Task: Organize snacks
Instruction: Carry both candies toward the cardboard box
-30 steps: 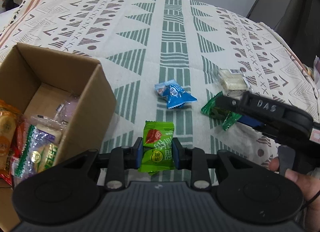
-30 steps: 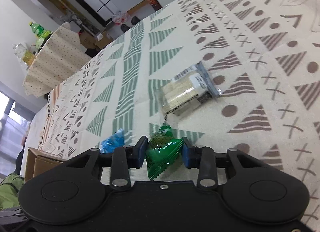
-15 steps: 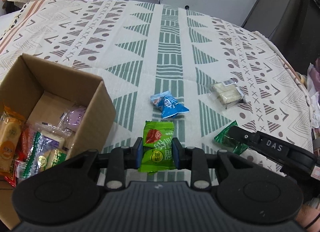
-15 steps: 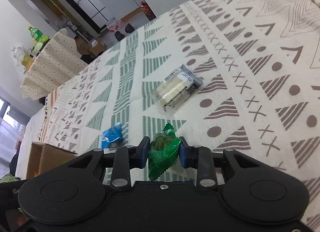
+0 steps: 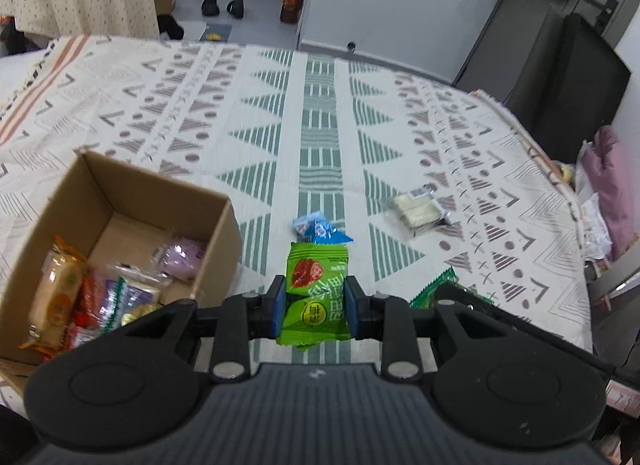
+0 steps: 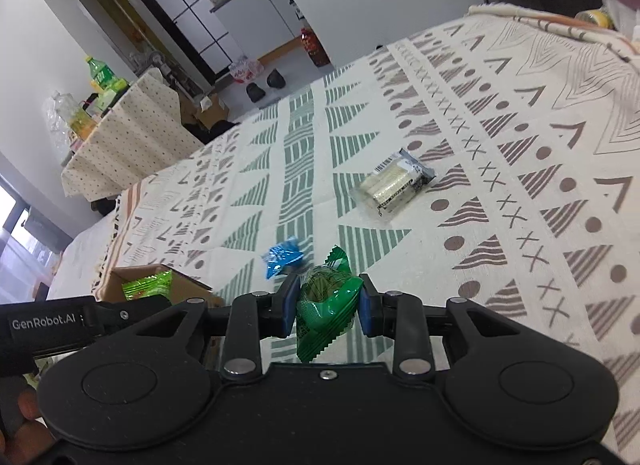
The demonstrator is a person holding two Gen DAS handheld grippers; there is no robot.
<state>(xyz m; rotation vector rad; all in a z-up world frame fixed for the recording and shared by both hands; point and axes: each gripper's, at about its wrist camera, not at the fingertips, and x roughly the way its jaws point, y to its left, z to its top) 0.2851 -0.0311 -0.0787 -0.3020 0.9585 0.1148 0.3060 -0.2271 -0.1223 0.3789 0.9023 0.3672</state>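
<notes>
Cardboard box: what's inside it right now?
The cardboard box holds several wrapped snacks: an orange packet, a purple one, others piled between. Its near corner hides behind the gripper body.

We count two grippers, each clamped on one packet: the left gripper on one light-green snack packet, the right gripper on one dark-green snack packet.

One cardboard box, our landmark. Inside it we make out roughly five or six wrapped snacks; they overlap, so the exact number is unclear.

On the patterned cloth to the right of the box, two loose packets: one blue snack packet near the box, and one clear pack of pale wafers farther right of the box.
</notes>
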